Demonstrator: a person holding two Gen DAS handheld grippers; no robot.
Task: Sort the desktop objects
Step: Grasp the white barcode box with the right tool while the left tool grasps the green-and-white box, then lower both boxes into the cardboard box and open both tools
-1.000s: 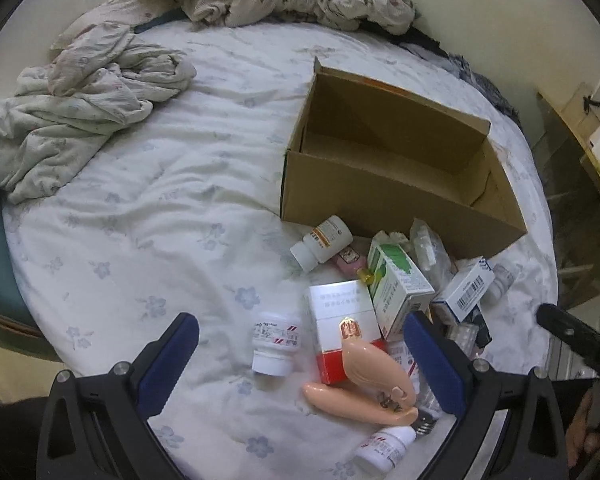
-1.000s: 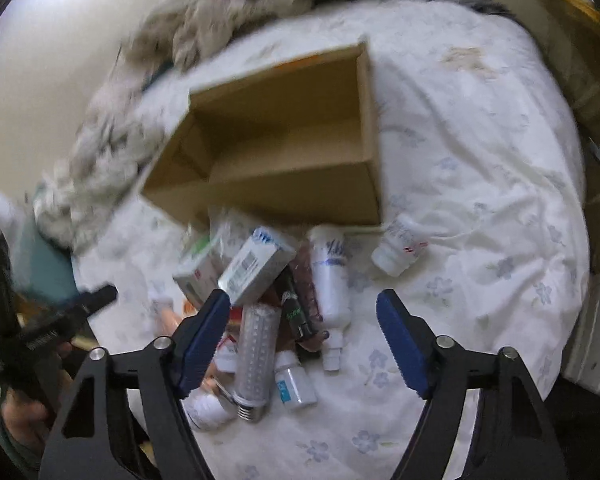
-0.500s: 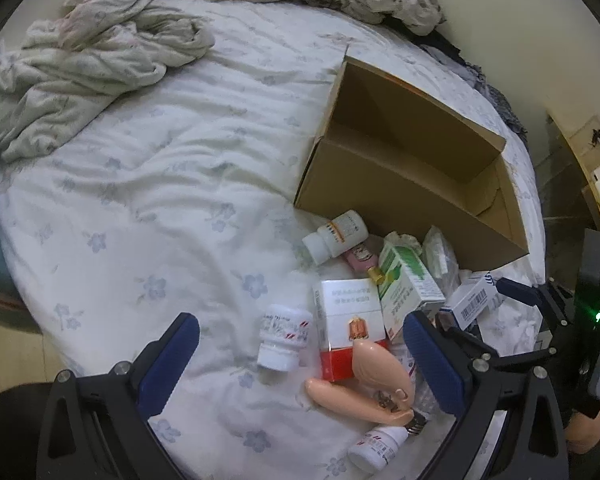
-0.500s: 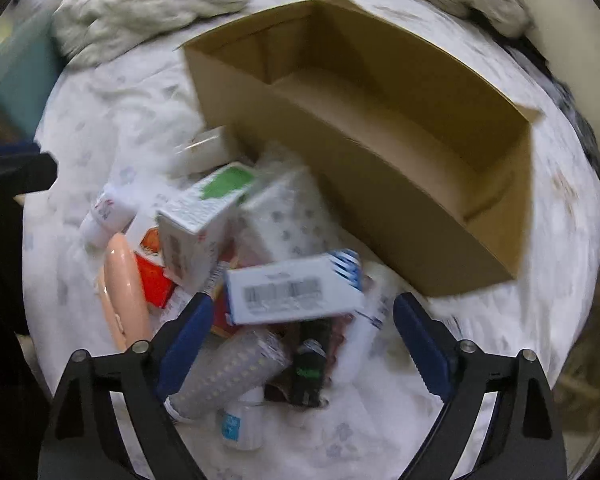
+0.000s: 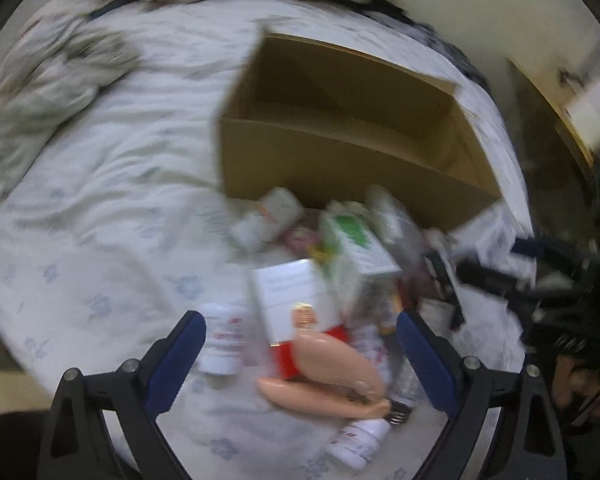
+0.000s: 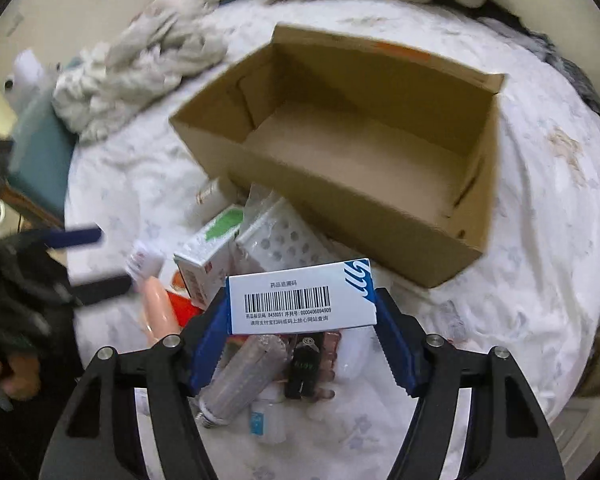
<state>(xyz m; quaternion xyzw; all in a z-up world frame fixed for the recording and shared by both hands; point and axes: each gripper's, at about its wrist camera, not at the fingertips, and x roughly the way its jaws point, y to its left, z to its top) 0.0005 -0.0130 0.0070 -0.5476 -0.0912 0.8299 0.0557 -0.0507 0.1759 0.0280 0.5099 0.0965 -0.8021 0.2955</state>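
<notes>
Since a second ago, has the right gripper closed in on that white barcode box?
Yes. The right gripper now clamps the white barcode box, just in front of the cardboard box.

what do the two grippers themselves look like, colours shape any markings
Both look alike. The left gripper and right gripper each have two black angular arms with triangular cut-outs and round silver screws at the joints. The fingers are faced with dark blue pads; on the right gripper the pad has a ridged, sawtooth edge. No cables or printed markings show on either.
</notes>
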